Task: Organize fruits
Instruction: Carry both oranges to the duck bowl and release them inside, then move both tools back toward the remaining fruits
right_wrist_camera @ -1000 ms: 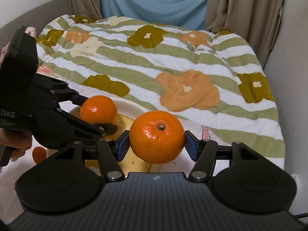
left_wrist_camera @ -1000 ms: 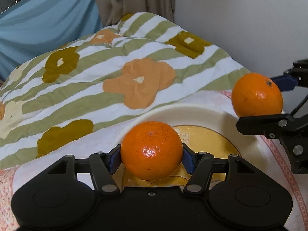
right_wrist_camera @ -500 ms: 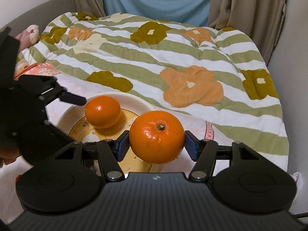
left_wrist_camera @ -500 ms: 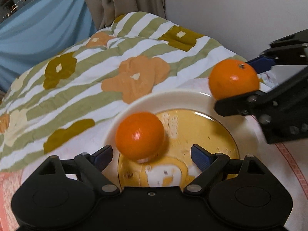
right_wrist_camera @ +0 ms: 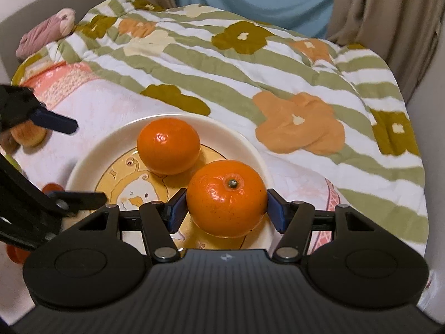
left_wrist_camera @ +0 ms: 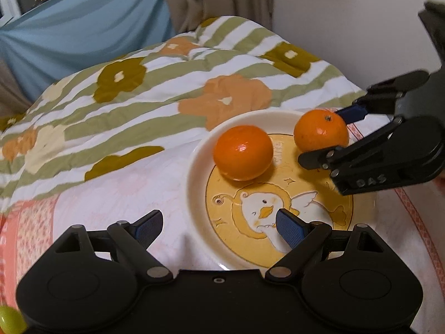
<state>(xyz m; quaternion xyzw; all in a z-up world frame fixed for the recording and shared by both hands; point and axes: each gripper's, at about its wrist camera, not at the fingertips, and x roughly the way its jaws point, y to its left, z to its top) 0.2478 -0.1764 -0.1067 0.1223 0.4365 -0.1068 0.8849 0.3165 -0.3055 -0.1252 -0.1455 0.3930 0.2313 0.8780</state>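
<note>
Fingers of the left gripper [left_wrist_camera: 217, 226] stand wide apart with nothing between them, low in the left wrist frame; one blue pad hangs over the white bedsheet, the other over the near part of the plate [left_wrist_camera: 194, 178]. Fingers of the right gripper [right_wrist_camera: 225, 208] are closed on a mandarin [right_wrist_camera: 225, 198], blue pads pressed against both its sides, stem facing up, at the lower centre of the right wrist frame. That held mandarin sits low over the plate's right portion; whether it touches the plate cannot be told.

A second mandarin [right_wrist_camera: 168, 145] rests free on the plate, just above and left of the held one in the right wrist frame. From the left wrist view it lies at the upper left part of the plate, with the held fruit to its right and close beside it.

Cream-rimmed, the plate has a yellow centre printed with a cartoon duck and lies on a bed. Behind it, across the upper half of both frames, spreads a striped quilt [right_wrist_camera: 278, 83] of green and white with orange and olive flowers. At the left edge of the right wrist frame, partly hidden by the left gripper, are a pale yellowish fruit [right_wrist_camera: 29, 136] and a small orange fruit [right_wrist_camera: 16, 253].
</note>
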